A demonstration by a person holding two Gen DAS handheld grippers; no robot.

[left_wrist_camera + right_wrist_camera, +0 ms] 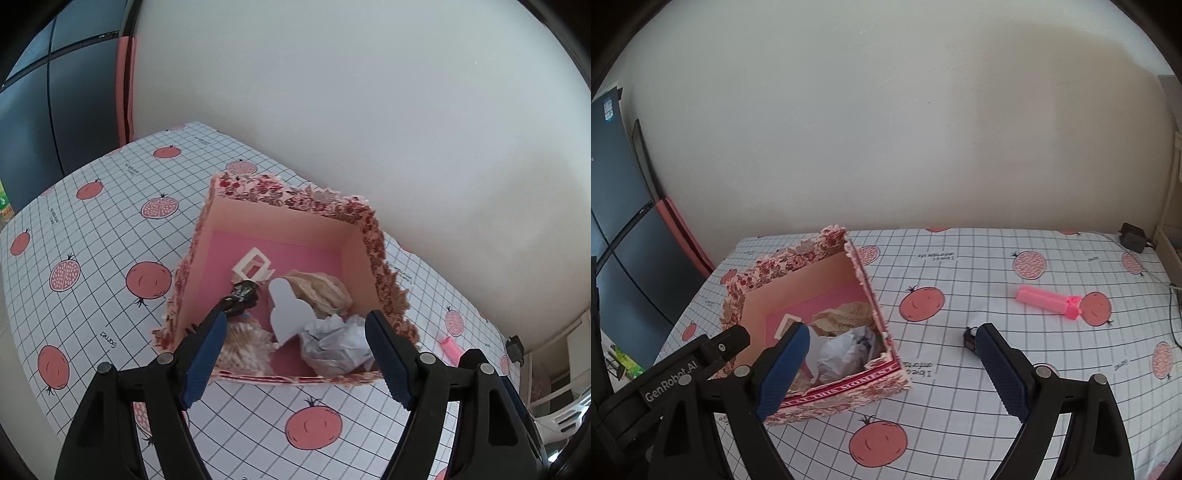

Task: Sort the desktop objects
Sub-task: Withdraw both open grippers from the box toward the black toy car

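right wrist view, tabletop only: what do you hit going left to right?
Floral box → small black object by the right-hand finger of the tongs → pink ribbed tube → black adapter at the far right edge.

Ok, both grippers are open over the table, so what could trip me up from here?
1. The small dark object sits right beside the right gripper finger and could get knocked away.
2. The pink ribbed tube lies loose and may roll when nudged.
3. The floral cardboard box is already crowded, so added items may snag.
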